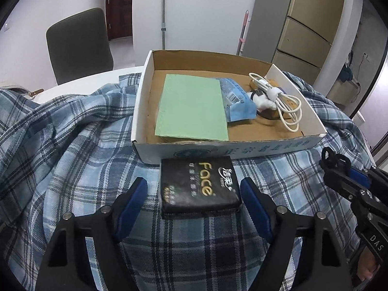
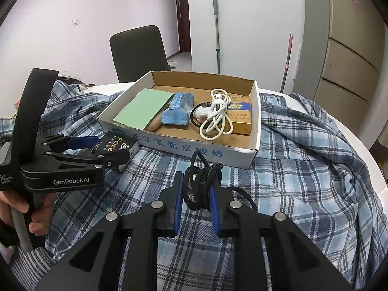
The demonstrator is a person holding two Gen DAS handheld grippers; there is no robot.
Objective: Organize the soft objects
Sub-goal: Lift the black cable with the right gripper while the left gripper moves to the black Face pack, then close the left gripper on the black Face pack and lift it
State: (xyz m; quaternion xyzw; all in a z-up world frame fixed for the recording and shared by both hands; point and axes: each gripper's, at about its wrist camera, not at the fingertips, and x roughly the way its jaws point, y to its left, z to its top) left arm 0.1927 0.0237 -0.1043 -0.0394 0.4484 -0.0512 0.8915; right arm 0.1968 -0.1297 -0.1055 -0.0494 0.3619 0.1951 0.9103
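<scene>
In my left view, my left gripper (image 1: 194,191) sits at the bottom middle with its blue pads spread wide, one on each side of the black tissue pack (image 1: 199,185), and I cannot tell if they touch it. The pack looks soft and puffy, with shiny wrap and gold letters. It lies on the checked shirt (image 1: 72,157), right against the front wall of the box (image 1: 242,149) in the middle of the picture. Inside the box I see a flat green cloth (image 1: 191,108), a crinkly blue packet (image 1: 236,97) and a looped white cable (image 1: 278,99). In my right view, my right gripper (image 2: 195,206) at the bottom middle is pinching a bunch of black hair ties (image 2: 201,184), thin stretchy loops that stick up in front of the box. My left gripper shows at the left edge there, around the tissue pack. I think the job is partly done: some things are already in the box, but the tissue pack and the hair ties are not in yet. The rumpled shirt under everything may need tidying too.
</scene>
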